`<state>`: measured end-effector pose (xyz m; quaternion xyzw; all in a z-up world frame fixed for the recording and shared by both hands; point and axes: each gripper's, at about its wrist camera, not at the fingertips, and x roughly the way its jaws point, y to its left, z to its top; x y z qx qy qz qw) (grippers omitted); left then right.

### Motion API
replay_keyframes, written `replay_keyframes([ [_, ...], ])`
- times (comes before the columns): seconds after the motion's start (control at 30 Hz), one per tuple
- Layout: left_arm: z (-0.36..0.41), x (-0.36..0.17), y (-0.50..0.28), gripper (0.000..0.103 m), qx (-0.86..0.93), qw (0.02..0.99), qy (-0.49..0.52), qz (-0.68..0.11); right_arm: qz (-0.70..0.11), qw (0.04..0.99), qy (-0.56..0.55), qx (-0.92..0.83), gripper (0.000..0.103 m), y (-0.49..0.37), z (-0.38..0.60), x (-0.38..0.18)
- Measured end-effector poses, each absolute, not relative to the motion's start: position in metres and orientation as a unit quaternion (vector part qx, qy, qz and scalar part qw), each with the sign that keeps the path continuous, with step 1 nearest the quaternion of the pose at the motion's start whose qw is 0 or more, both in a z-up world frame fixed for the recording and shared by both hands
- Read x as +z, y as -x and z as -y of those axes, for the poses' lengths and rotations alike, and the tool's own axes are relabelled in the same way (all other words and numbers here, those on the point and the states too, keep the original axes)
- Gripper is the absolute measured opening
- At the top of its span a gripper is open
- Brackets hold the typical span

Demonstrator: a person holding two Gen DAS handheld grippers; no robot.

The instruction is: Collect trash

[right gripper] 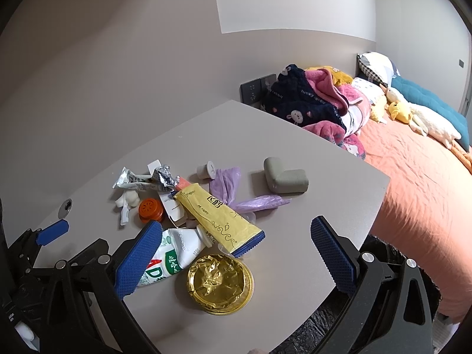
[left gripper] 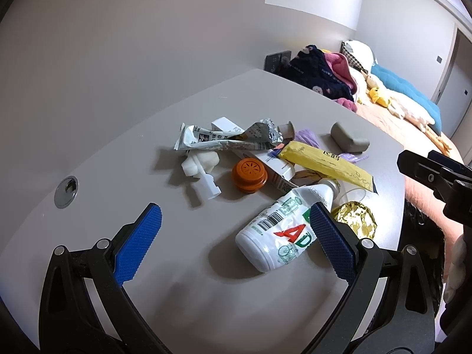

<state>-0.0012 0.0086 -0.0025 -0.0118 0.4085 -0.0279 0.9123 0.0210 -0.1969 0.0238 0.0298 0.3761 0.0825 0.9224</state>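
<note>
A heap of trash lies on the grey table. In it are a white "AD" bottle on its side, a gold foil lid, a yellow packet, an orange cap, a crumpled silver wrapper, a white plastic piece, a purple bag and a grey foam corner guard. My left gripper is open above the table, its jaws either side of the bottle's base. My right gripper is open above the gold lid; it also shows in the left wrist view.
A cable hole sits at the table's left. A black trash bag hangs below the table's right edge. A bed with clothes, pillows and plush toys stands beyond. A wall socket is behind the table.
</note>
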Motion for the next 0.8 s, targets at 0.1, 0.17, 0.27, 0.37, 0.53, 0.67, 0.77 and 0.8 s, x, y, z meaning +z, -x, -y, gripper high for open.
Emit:
replay_keyframes([
  [0.1, -0.0091, -0.0024, 0.001, 0.097, -0.028, 0.912, 0.012, -0.408, -0.377, 0.922, -0.03, 0.083, 0.1, -0.0215, 0.1965, 0.0237],
  [0.17, -0.0093, -0.0025, 0.0006, 0.097, -0.03, 0.912, 0.012, -0.409, -0.377, 0.922, -0.029, 0.083, 0.1, -0.0217, 0.1964, 0.0236],
  [0.27, -0.0096, -0.0024, 0.0002, 0.097, -0.029, 0.912, 0.012, -0.409, -0.377, 0.922, -0.03, 0.083, 0.1, -0.0217, 0.1967, 0.0237],
  [0.37, -0.0091, -0.0021, 0.0006, 0.097, -0.029, 0.912, 0.011, -0.409, -0.376, 0.922, -0.03, 0.083, 0.1, -0.022, 0.1963, 0.0234],
  [0.53, -0.0089, -0.0016, 0.0008, 0.097, -0.028, 0.912, 0.011, -0.409, -0.378, 0.921, -0.03, 0.084, 0.1, -0.0232, 0.1956, 0.0224],
  [0.67, -0.0086, -0.0015, 0.0002, 0.097, -0.029, 0.912, 0.01, -0.41, -0.378, 0.921, -0.03, 0.084, 0.1, -0.024, 0.1958, 0.0218],
  [0.77, -0.0076, -0.0017, -0.0003, 0.097, -0.031, 0.911, 0.009, -0.412, -0.379, 0.921, -0.03, 0.084, 0.1, -0.0242, 0.1958, 0.0217],
  [0.8, -0.0072, -0.0019, -0.0009, 0.097, -0.032, 0.91, 0.009, -0.413, -0.379, 0.921, -0.03, 0.084, 0.1, -0.0241, 0.1959, 0.0216],
])
